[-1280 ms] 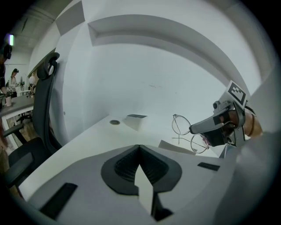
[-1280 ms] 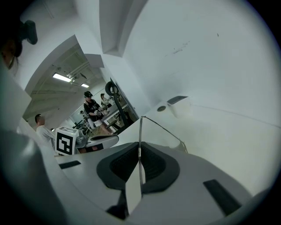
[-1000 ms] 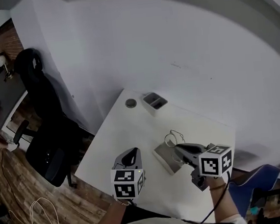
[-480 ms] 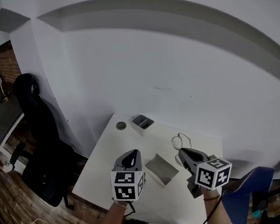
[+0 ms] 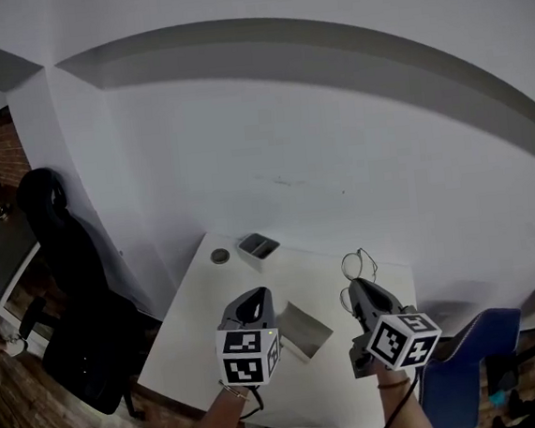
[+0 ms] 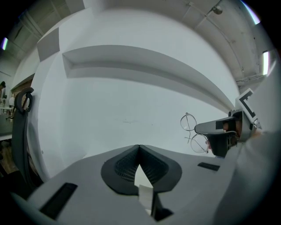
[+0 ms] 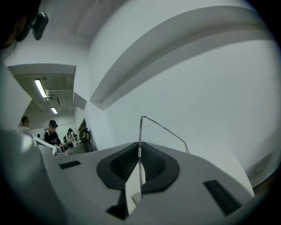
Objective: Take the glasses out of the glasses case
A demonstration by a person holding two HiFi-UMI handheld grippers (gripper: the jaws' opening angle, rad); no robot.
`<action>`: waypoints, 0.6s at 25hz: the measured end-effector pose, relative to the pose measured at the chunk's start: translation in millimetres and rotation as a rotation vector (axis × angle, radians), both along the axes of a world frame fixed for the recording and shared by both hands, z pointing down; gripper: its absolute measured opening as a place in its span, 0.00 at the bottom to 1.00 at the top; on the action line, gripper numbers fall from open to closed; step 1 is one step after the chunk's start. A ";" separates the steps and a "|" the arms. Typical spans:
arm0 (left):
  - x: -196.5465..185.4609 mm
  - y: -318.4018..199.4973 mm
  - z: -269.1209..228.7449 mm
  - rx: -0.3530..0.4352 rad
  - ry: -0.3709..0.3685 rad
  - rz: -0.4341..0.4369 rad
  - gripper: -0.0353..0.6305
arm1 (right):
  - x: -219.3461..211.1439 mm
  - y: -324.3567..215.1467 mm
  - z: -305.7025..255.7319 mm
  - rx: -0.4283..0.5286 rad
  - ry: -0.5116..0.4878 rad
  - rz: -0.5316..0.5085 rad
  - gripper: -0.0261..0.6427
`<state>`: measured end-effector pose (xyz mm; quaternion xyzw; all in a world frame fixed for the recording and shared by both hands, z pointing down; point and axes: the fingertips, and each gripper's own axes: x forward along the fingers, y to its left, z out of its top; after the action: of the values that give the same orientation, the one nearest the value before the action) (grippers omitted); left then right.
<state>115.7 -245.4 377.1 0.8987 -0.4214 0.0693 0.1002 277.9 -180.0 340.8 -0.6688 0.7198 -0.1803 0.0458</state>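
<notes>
Starting left of the case, my left gripper is clenched on nothing, its ribbed black pads meeting at the tips. It hangs above the white table, just left of the case. The case sits on the table, grey, angular and flat-sided, and looks open. Right of it and higher, my right gripper is pinched on the glasses, which are clear of the case and up in the air. The grip takes only one thin wire temple, so the round, wire-rimmed lenses stick out past the tips. My worry is that the smooth, springy wire could slide or pivot between the pads on a jolt or quick turn. That would bend the temple or drop the frame onto the hard table.
</notes>
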 end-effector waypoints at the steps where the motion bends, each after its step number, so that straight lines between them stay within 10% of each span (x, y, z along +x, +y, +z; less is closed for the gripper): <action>1: 0.8 0.5 0.0 0.000 -0.001 0.002 0.06 | 0.9 1.1 0.4 0.004 -0.006 0.010 0.11; 15: 2.7 -4.3 5.5 -0.008 -0.009 0.003 0.06 | 13.8 7.5 5.3 0.004 0.000 0.070 0.11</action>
<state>118.4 -249.7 382.6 0.8986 -0.4202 0.0753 0.1015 291.7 -172.5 346.2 -0.6934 0.6964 -0.1772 0.0533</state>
